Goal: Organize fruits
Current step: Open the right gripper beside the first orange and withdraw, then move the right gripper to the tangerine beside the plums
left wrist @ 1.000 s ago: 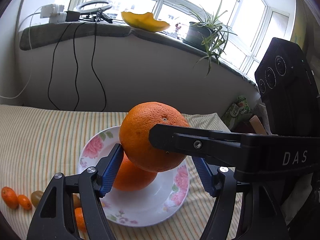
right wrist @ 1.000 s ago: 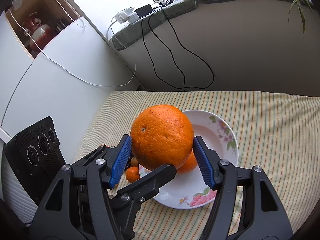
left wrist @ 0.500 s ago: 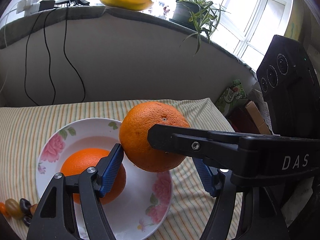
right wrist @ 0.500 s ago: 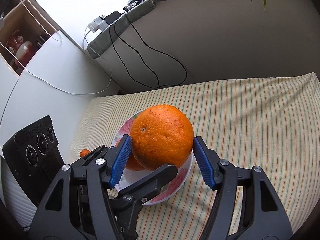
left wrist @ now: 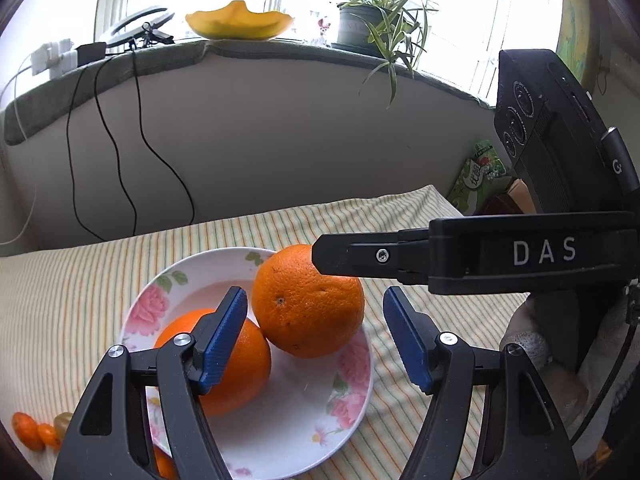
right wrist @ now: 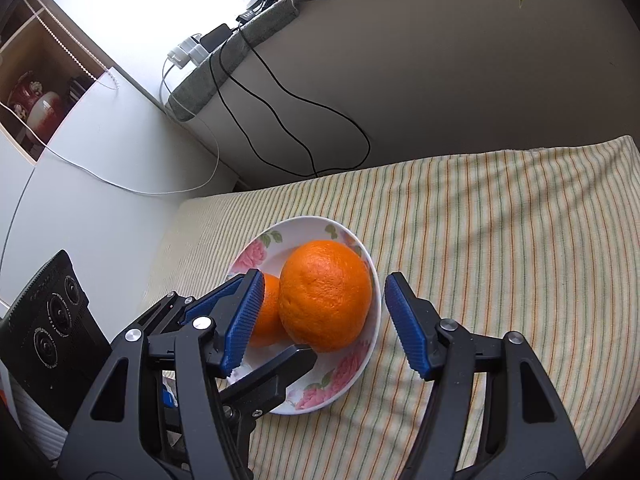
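A striped cloth (right wrist: 500, 240) in pale yellow, green and orange covers the surface, which runs up against a plain grey wall below a window ledge. On that ledge sit a yellow bowl (left wrist: 239, 21), a potted spider plant (left wrist: 372, 20), a ring light and some chargers, with black cables (left wrist: 120, 152) hanging down the wall. A white cabinet stands off to the left.

Near the middle of the cloth is a white plate (right wrist: 352, 376) with pink roses. Two fruits lie in it, touching: the large orange (right wrist: 325, 301) on the right, a smaller orange (left wrist: 224, 364) to its left. A few tiny orange fruits (left wrist: 34, 430) lie on the cloth left of the plate.

The right gripper (right wrist: 320, 320) straddles the large orange with its blue pads standing clear of the peel on both sides. The left gripper (left wrist: 314, 340) is spread wide over the plate, gripping nothing.
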`<state>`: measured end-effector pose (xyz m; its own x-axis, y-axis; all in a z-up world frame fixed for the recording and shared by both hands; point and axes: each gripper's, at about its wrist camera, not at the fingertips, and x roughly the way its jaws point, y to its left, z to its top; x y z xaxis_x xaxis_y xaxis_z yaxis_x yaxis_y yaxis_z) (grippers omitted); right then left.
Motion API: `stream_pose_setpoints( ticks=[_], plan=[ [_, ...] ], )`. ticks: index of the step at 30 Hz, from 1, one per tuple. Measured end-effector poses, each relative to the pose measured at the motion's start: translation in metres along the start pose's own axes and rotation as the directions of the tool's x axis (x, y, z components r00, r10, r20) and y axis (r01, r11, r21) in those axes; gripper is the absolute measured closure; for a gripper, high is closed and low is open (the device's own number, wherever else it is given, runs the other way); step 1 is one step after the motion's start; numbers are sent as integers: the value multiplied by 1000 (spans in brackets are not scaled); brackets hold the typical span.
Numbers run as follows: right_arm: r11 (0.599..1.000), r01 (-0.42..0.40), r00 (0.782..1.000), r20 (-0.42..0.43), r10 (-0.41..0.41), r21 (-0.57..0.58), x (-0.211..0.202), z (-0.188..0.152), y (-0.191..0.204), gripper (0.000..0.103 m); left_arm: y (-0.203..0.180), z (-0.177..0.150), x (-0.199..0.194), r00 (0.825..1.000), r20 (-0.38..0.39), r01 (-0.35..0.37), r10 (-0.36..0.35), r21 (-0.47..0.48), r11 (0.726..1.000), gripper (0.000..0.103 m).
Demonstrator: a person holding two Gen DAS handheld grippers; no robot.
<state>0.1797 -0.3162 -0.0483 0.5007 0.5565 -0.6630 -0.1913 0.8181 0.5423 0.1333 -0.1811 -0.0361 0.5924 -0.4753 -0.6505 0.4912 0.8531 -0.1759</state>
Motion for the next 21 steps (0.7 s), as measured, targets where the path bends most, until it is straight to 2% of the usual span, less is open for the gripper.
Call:
stream_pose_setpoints(
  ticks=[13,15,19,21],
  plan=[
    [999,14,1000,3,-14,-42,-1,-13,10,36,30,-20,-41,998,32,-46,48,-70,997,32],
    [999,15,1000,9,-14,-45,-2,-15,12,29,34,-24,-47,998,34,-52,55,-83,995,32],
    [996,44,999,31,-42,-79,-7,-21,20,26,39,-33,-56,996,31,-82,85,-83,993,31],
    [993,61,997,44,-57,-100,-10,-25,25,21,43,-38,-62,995,28,-95,98,-90,991,30]
  ],
)
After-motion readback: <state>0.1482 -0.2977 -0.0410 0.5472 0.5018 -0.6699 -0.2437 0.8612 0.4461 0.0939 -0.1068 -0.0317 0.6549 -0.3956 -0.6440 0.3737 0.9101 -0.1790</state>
